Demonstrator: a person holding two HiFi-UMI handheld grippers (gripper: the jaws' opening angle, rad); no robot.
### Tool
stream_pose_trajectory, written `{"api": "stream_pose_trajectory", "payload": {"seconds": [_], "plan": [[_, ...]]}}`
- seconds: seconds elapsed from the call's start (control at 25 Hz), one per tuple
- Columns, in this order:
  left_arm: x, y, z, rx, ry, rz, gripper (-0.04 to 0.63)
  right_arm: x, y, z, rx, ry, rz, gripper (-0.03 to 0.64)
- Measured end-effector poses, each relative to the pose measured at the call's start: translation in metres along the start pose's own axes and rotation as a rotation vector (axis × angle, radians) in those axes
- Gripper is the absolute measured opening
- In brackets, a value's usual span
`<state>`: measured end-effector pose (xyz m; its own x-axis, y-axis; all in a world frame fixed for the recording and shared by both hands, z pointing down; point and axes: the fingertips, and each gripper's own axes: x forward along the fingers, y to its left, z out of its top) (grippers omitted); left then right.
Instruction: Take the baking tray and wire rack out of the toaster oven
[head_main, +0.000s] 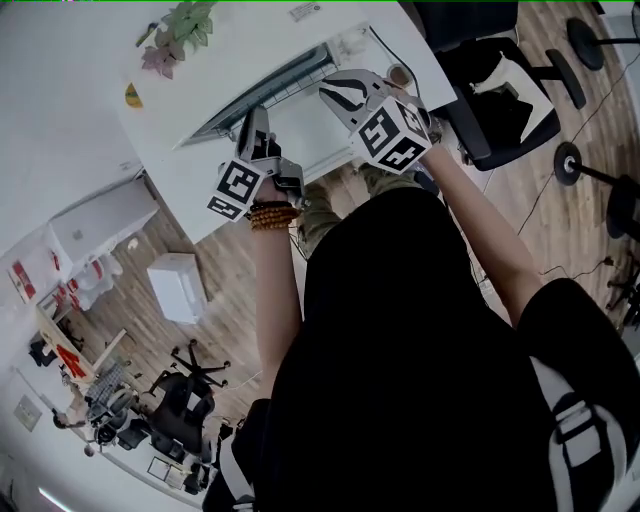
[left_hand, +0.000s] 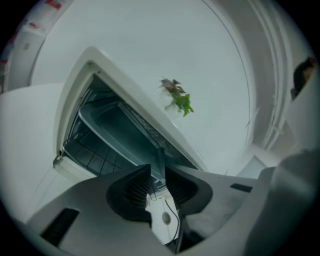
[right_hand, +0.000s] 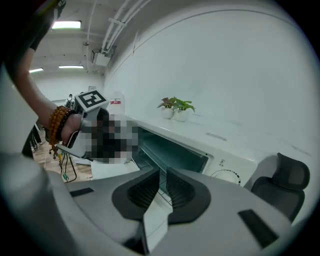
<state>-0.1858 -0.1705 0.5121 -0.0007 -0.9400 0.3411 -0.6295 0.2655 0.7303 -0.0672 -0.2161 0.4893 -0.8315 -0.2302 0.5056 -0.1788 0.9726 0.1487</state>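
Tray (left_hand: 112, 131) inside open oven (left_hand: 70, 100), over rack (left_hand: 87, 156), just ahead of left claw (left_hand: 157, 175), slightly parted, empty. Right claw (right_hand: 162, 176) closed, empty, near oven mouth. Dial (right_hand: 227, 176) seen only in right gripper view, tray plainly only in left.

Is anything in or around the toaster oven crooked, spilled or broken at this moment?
Nothing stands out. The toaster oven is open, and the baking tray and wire rack sit straight inside it. The small potted plants near it stand upright. No spill or damage shows.
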Motion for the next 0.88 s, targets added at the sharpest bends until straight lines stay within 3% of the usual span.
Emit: {"api": "stream_pose_trajectory", "payload": {"seconds": [0.12, 0.2, 0.24, 0.36, 0.52, 0.6, 0.76, 0.88], "plan": [[0.012, 0.026, 0.0, -0.219, -0.034, 0.015, 0.141, 0.011, 0.005, -0.001, 0.028, 0.005, 0.004, 0.034], [0.019, 0.044, 0.0, -0.34, -0.058, 0.026, 0.147, 0.02, 0.007, -0.002, 0.096, 0.006, -0.012, 0.034], [0.022, 0.053, 0.001, -0.403, -0.076, 0.028, 0.147, 0.027, 0.004, -0.003, 0.186, -0.001, -0.036, 0.034], [0.022, 0.077, 0.007, -0.546, -0.118, 0.046, 0.147, 0.05, -0.011, -0.009, 0.616, -0.029, -0.128, 0.034], [0.024, 0.081, 0.005, -0.53, -0.103, 0.081, 0.147, 0.062, -0.01, -0.036, 0.915, 0.063, -0.214, 0.034], [0.027, 0.082, 0.005, -0.554, -0.113, 0.079, 0.149, 0.07, -0.002, -0.05, 1.062, 0.06, -0.216, 0.034], [0.032, 0.082, 0.014, -0.544, -0.148, 0.059, 0.149, 0.083, -0.003, -0.047, 1.341, -0.129, -0.153, 0.034], [0.035, 0.086, 0.019, -0.564, -0.184, 0.064, 0.149, 0.088, -0.015, -0.037, 1.404, -0.244, -0.137, 0.045]]}}
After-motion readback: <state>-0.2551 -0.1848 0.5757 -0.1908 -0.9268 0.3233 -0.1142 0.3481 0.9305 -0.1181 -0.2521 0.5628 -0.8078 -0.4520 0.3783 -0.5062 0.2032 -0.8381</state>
